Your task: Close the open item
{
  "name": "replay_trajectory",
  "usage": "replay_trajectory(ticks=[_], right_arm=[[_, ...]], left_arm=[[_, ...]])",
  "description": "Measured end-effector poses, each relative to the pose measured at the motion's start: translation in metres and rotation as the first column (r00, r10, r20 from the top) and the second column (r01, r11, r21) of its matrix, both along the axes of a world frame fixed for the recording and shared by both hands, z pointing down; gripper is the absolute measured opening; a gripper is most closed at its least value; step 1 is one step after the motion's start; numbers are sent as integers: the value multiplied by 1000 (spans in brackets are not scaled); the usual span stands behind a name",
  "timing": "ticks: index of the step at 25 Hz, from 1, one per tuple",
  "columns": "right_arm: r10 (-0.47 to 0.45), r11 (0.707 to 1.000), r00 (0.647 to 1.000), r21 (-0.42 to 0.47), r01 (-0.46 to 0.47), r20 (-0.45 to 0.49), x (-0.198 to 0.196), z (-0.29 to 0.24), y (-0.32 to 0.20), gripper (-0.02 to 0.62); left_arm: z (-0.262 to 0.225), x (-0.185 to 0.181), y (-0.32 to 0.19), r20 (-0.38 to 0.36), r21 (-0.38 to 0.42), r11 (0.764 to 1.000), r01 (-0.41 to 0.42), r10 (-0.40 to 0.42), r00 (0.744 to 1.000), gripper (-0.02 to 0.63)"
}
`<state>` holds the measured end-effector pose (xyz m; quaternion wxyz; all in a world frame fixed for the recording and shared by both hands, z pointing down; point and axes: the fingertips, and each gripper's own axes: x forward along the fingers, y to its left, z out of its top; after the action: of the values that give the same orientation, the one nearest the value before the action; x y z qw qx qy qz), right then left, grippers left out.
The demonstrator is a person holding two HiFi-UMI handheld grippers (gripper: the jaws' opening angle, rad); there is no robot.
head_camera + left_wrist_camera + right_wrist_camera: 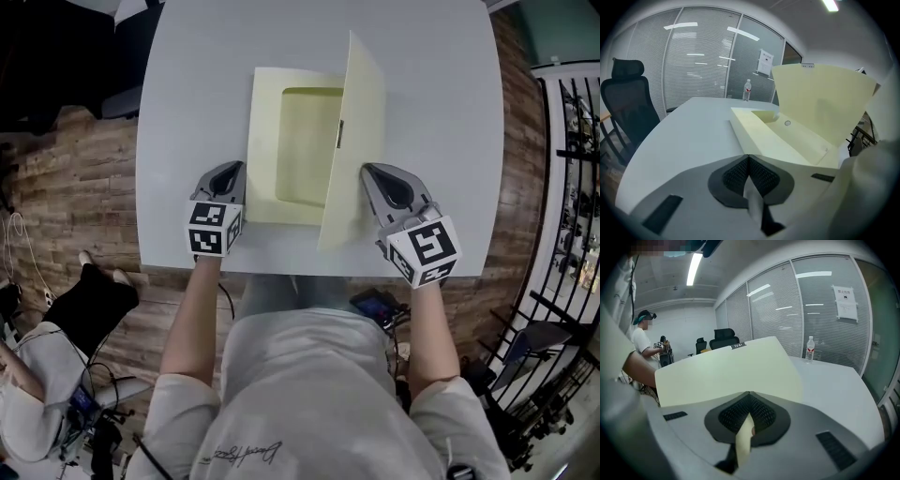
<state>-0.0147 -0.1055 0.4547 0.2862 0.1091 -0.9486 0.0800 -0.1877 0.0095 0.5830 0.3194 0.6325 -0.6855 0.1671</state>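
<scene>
The left gripper point(232, 171) and right gripper point(372, 172) are both clenched, holding nothing. If the right one pushes the lid point(361, 112) too hard, the box point(265, 150) may slide

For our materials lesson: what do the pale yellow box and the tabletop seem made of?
The box looks like matte paperboard: its thin lid stands stiff, with flat dull colour. The tabletop seems smooth white laminate or painted board, faintly glossy; unsure which.
</scene>
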Motion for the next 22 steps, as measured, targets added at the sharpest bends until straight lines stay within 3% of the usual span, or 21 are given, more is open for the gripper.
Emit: replay_trajectory(ticks=[22], right_arm=[[-112, 994, 987, -32, 109, -118, -16, 33, 28, 15]], left_arm=[[1, 22, -15, -22, 18, 1000, -5, 6, 1000, 9]])
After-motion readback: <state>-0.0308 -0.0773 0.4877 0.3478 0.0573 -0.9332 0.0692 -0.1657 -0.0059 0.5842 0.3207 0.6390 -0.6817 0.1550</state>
